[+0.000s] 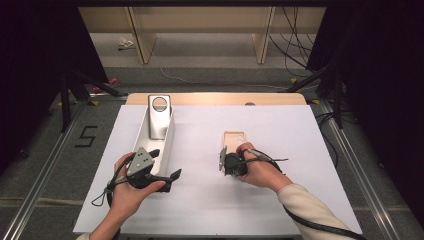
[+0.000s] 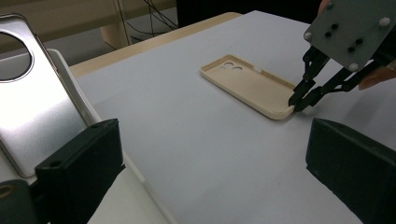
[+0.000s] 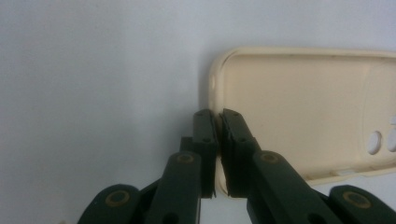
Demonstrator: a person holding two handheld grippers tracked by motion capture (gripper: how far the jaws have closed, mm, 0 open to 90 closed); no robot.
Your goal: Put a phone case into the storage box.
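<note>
A cream phone case (image 1: 234,137) (image 2: 247,84) (image 3: 299,107) lies hollow side up on the white table top, right of centre. My right gripper (image 1: 229,156) (image 2: 295,100) (image 3: 218,116) is shut on the case's near rim, one jaw inside the shell and one outside. A silver phone (image 1: 160,117) (image 2: 32,102) with a round camera ring leans back in a long white tray (image 1: 142,137) (image 2: 140,179) at the left. My left gripper (image 1: 165,165) (image 2: 215,130) rests at the tray's near end, jaws wide open and nothing between them.
A white sheet (image 1: 210,200) covers the table, whose wooden edge (image 1: 215,98) shows at the far side. Dark stands and cables sit on the floor beyond and beside the table. Bare sheet lies between the tray and the case.
</note>
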